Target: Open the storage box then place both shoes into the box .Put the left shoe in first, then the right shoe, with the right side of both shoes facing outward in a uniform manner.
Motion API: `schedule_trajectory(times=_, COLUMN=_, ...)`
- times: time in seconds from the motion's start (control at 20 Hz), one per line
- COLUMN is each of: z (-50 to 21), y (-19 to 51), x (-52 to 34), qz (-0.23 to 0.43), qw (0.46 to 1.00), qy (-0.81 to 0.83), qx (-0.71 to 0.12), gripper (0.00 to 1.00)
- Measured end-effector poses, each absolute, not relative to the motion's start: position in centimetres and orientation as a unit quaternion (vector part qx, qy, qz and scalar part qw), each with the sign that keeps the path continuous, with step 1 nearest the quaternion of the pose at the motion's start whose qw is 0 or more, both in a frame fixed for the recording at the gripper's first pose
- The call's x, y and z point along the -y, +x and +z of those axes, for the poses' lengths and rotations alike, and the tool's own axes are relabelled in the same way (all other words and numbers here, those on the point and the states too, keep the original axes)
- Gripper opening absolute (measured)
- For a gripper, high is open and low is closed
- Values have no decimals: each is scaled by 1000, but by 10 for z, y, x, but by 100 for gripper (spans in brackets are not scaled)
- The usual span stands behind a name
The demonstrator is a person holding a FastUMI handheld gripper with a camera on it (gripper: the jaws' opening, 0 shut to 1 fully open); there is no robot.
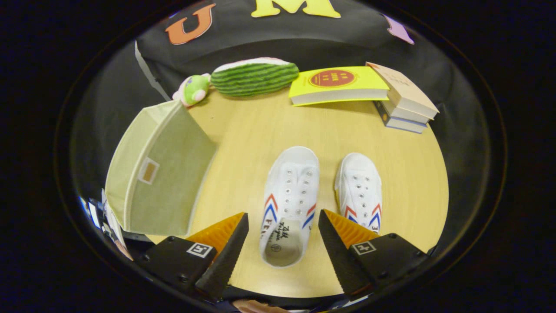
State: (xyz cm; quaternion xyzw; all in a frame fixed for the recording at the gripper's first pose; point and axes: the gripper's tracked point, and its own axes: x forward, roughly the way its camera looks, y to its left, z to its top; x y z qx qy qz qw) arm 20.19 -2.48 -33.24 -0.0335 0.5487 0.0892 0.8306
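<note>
while closed, storage box (158, 174) beside shoes (290, 202); tool (283, 228) open-fingered.

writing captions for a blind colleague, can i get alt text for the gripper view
The open tool hovers over a round wooden table, its fingers straddling the heel of the left of two white canvas shoes, the right shoe beside it. A closed green fabric storage box stands to the left; beyond lie a watermelon plush, small plush toy and books.

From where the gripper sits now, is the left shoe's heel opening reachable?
Probably yes. The gripper is open, and the left shoe lies between its fingers with the heel opening nearest. The right shoe sits apart beside it, and the storage box stands off to the other side.
</note>
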Motion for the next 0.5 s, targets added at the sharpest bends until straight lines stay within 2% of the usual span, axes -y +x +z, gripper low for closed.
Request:
schedule_trajectory(times=0.15, z=-360, y=195, x=53, qz=62, qw=810, qy=-17, qx=-583, gripper=96)
schedule_trajectory(times=0.4, z=-403, y=203, x=45, qz=91, qw=786, qy=38, qx=-610, gripper=39)
schedule_trajectory(times=0.45, z=-403, y=205, x=41, qz=92, qw=782, qy=64, qx=-613, gripper=32)
schedule_trajectory(times=0.5, z=-404, y=206, x=39, qz=83, qw=777, qy=89, qx=-618, gripper=15)
